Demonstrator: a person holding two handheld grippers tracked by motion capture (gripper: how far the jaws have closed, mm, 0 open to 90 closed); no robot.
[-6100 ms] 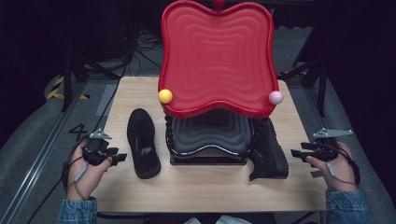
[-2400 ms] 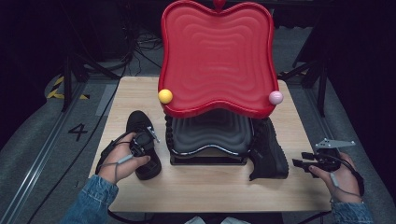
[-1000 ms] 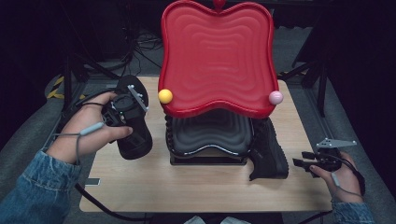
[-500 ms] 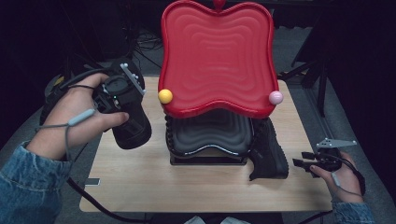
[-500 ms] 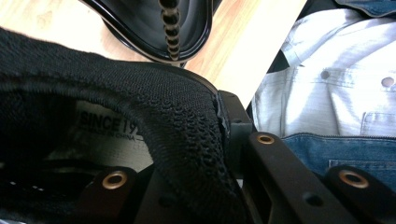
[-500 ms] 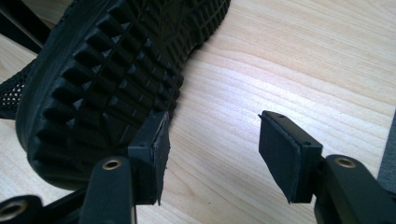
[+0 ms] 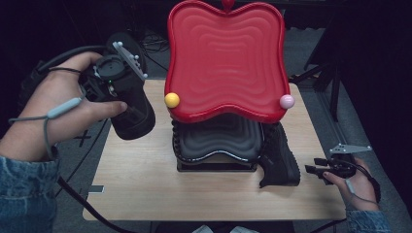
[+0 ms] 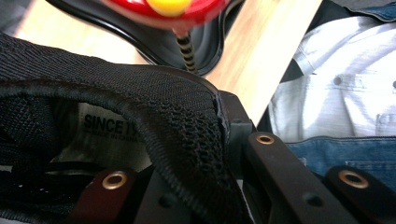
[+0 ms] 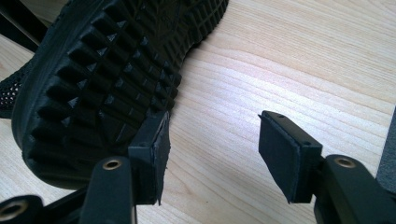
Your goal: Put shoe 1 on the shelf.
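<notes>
Left gripper view: left claw [image 8: 187, 196] clamps shoe [image 8: 140, 107] collar; high view: shoe aloft

black mesh-cloth shoe [image 8: 154, 116] – coarse woven knit, matt, white printed fabric label inside | second black shoe [image 9: 107, 65] – matt rubber sole, rough studded tread | pale wooden table [image 9: 261, 70] – smooth, visible grain | red wavy plastic tray [image 7: 226, 58] – glossy, ribbed | black ridged plastic base [image 7: 216, 143] – dull sheen
</notes>
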